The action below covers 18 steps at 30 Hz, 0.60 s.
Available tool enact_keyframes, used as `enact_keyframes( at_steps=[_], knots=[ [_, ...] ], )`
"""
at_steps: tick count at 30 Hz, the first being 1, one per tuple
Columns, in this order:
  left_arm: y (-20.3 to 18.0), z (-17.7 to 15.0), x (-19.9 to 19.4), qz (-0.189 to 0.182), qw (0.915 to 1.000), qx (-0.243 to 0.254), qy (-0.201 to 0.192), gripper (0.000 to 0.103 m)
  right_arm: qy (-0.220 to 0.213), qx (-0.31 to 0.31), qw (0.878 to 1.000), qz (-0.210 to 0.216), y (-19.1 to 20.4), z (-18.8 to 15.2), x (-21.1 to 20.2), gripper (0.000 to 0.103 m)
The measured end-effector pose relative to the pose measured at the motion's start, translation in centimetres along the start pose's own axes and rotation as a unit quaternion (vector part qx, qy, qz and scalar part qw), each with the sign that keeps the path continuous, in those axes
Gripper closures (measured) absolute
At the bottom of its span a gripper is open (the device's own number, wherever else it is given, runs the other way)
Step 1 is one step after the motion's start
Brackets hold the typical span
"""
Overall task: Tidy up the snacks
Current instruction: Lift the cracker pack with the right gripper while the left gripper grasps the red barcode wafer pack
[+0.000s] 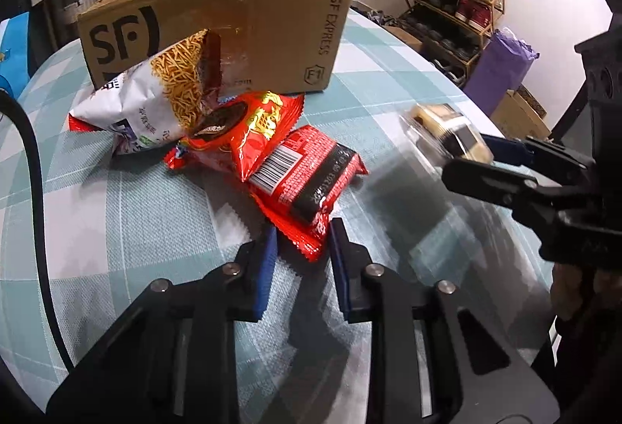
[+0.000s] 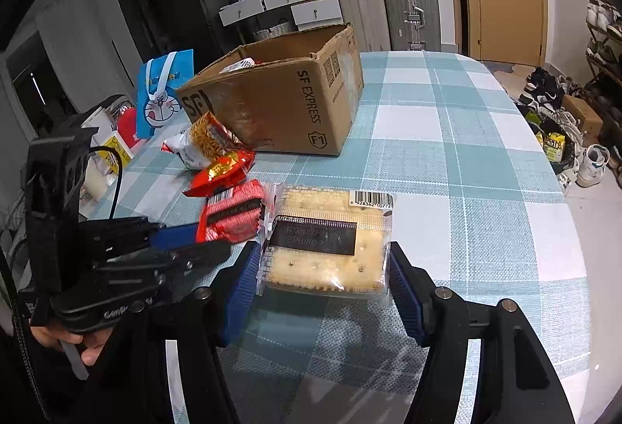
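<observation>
- The red snack packet (image 1: 307, 183) lies barcode-up on the checked tablecloth (image 1: 147, 214), nearest of the pile before the cardboard box (image 1: 233, 35); the left gripper (image 1: 301, 249) is clenched on its near crimped edge.
- The cracker pack (image 2: 326, 241) sits right of the pile, clamped at both sides by the right gripper (image 2: 322, 268).
- We judge the step a lift into the box: we would raise each packet clear of the pile first (a thin edge grip may slip).
- The right wrist view alone shows something white inside the box, plus a blue cartoon bag (image 2: 163, 93) far left; the left view alone shows the noodle-snack bag (image 1: 155, 101) propped against the box.
</observation>
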<state>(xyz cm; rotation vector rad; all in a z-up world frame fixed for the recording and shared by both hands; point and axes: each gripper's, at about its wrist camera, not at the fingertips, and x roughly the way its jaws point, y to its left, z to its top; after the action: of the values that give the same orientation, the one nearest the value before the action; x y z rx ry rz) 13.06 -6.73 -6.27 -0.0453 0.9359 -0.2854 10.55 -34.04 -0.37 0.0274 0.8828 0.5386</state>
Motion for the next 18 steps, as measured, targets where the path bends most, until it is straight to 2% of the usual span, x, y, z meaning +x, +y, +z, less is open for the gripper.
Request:
enact_keyframes(
  at_steps=[2,3,4,5,7,9,16,17,18],
  knots=[
    [0.0,0.2,0.1,0.017,0.9999,0.001,0.003,0.071,0.000,0.001,1.000,-0.001,-0.1,0.1,0.0,0.038],
    [-0.1,0.4,0.1,0.023,0.9997,0.002,0.001,0.060,0.000,0.002,1.000,0.000,-0.1,0.1,0.0,0.038],
    [-0.2,0.6,0.1,0.028,0.9996,0.002,-0.004,0.052,0.000,0.001,1.000,0.000,0.0,0.0,0.0,0.038],
    [-0.2,0.9,0.1,0.032,0.9994,0.004,-0.010,0.040,0.001,0.000,1.000,-0.001,0.0,0.0,0.0,0.038],
    [-0.2,1.4,0.1,0.032,0.9993,0.006,-0.019,0.030,0.001,-0.001,1.000,0.000,0.0,0.0,0.0,0.038],
    [-0.1,2.0,0.3,0.022,0.9996,0.006,-0.017,0.029,0.000,-0.001,1.000,-0.001,0.0,0.1,-0.1,0.038],
    [-0.6,2.9,1.7,0.030,0.9995,-0.007,-0.007,0.031,-0.002,0.003,1.000,-0.003,-0.3,0.1,-0.3,0.038],
    [-0.7,2.8,1.8,0.027,0.9996,-0.009,-0.007,0.040,-0.003,0.005,1.000,-0.003,-0.4,0.1,-0.4,0.038],
    [-0.9,2.8,2.1,0.022,0.9997,-0.008,-0.004,0.055,-0.003,0.006,1.000,-0.004,-0.4,0.1,-0.4,0.038]
  ],
)
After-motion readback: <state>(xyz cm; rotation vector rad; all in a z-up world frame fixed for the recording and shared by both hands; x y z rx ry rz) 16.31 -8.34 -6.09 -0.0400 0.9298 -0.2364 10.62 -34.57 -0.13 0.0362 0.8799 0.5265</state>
